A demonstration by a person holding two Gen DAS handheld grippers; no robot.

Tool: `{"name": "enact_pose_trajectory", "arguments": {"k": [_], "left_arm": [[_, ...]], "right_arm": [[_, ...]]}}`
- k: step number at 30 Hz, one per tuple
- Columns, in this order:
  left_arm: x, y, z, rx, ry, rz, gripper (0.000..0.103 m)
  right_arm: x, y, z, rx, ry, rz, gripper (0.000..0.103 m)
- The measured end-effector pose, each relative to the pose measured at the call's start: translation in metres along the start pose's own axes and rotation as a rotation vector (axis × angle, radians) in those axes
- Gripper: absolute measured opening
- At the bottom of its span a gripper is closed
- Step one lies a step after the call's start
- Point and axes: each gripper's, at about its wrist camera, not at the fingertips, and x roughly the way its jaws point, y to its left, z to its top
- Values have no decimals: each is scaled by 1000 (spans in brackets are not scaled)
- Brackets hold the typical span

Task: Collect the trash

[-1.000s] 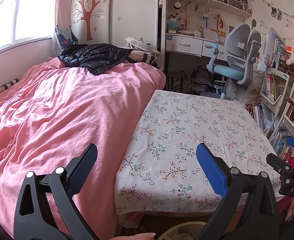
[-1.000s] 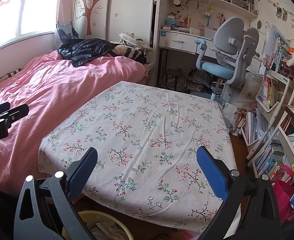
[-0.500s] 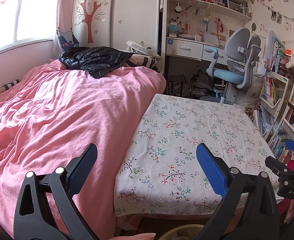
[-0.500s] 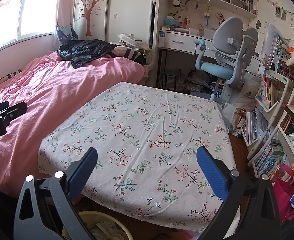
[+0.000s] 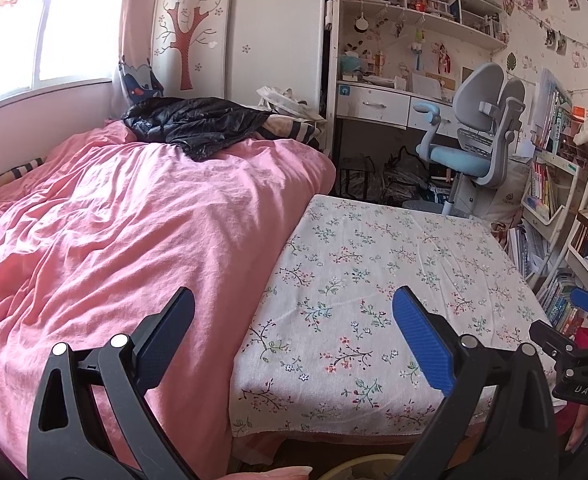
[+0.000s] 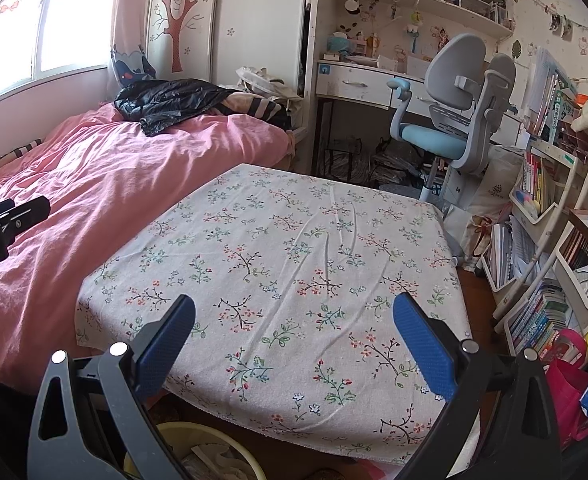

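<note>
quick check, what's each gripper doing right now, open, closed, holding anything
Left gripper: open, holding nothing.
Right gripper: open, holding nothing.

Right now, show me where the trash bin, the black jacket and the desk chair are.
trash bin [image 6: 166, 438], right wrist view, on its yellow rim.
black jacket [image 6: 166, 100], right wrist view, middle of the crumpled fabric.
desk chair [image 6: 431, 141], right wrist view, on the blue seat.

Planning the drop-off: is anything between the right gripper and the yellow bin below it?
Nothing visible blocks it. The right gripper hangs with jaws open and empty above the floral-cloth table; the yellow bin, paper inside, sits just below the table's near edge, partly behind the gripper's own frame.
</note>
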Motion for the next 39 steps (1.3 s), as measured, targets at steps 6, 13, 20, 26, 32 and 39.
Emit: {"name": "enact_pose_trajectory", "arguments": {"k": [6,13,20,26,32,39], "left_arm": [[-1,1,1,-9,-7,3,96],[-1,2,1,-10,-8,2,96],[-2,1,1,-6,-11,0,96],[-3,-1,4,-1,-17,0,96],[-3,-1,3,-1,-17,1,96],[-4,-1,4,-3,-19,1,96]], "right_arm": [[0,0,0,-1,1,0,95],[0,0,0,-1,0,0,95],[0,0,0,-1,0,0,95],[0,1,0,-1,0,-1,95],[0,1,0,-2,1,-1,95],[0,1,0,-3,1,-1,95]]}}
